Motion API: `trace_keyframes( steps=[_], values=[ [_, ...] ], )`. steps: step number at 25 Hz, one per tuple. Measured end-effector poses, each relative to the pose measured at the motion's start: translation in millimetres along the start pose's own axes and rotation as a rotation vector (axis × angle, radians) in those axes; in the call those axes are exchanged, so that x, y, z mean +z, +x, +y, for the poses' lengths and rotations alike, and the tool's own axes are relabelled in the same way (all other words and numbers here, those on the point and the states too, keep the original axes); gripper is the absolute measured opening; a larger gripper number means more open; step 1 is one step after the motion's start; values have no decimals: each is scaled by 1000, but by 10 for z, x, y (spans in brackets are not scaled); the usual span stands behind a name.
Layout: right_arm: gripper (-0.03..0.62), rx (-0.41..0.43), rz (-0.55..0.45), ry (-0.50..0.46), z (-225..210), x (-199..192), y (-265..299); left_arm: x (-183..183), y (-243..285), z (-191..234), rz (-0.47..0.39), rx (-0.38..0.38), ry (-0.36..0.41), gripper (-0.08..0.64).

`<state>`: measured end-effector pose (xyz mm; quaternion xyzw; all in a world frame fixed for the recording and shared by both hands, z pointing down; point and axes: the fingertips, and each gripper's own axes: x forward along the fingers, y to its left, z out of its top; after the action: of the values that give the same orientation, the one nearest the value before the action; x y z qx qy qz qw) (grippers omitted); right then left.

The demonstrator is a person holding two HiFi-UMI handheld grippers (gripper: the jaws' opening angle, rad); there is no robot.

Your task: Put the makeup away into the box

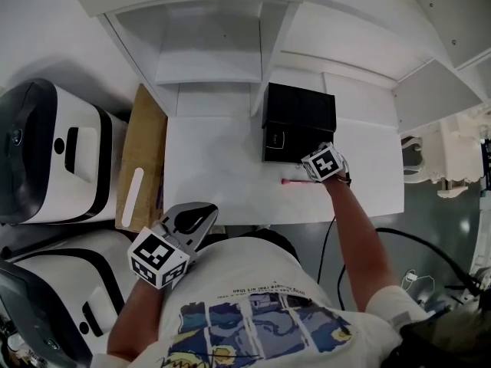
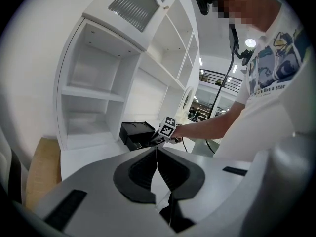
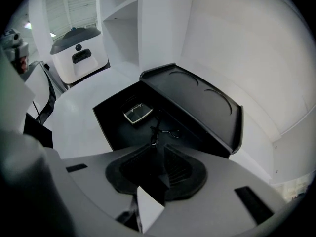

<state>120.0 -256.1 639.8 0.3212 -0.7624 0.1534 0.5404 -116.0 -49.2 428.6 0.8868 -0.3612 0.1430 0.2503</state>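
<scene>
1. Shirt (image 1: 253,313) fills the bottom of the head view. The left gripper (image 1: 198,217) is held close to it, at the front edge of the table (image 1: 222,167).
2. Left gripper: jaws pressed together, nothing between them.
3. Right gripper (image 3: 157,148): arm outstretched, tips over the open front of the box (image 1: 299,110). The jaws stand a narrow gap apart, with nothing seen clamped.
4. Box: black, lid raised, at the back of the table, just beside the upright of the shelf (image 1: 215,52).
5. Inside the box: a compact (image 3: 138,113) lies flat on the floor. A thin dark item (image 3: 157,130) with a wire loop sits just past the right jaw tips. Contact with the tips cannot be resolved.
6. Pink stick (image 1: 294,181): lies on the table just in front of the box, beside the right gripper, outside the box.
7. Board (image 1: 142,159): wooden, along the table's left side.
</scene>
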Motion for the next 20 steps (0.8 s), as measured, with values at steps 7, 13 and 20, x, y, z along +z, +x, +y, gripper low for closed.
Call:
trace_keyframes(
  steps=[7, 13, 20],
  values=[
    [92, -27, -103, 21, -37, 29, -343, 28, 47, -109, 1, -42, 33, 14],
    [89, -21, -180, -5, 114, 39, -718, 76, 95, -218, -5, -84, 59, 14],
    [87, 34, -200, -90, 453, -178, -901, 86, 145, -315, -6, -124, 86, 14]
  ],
)
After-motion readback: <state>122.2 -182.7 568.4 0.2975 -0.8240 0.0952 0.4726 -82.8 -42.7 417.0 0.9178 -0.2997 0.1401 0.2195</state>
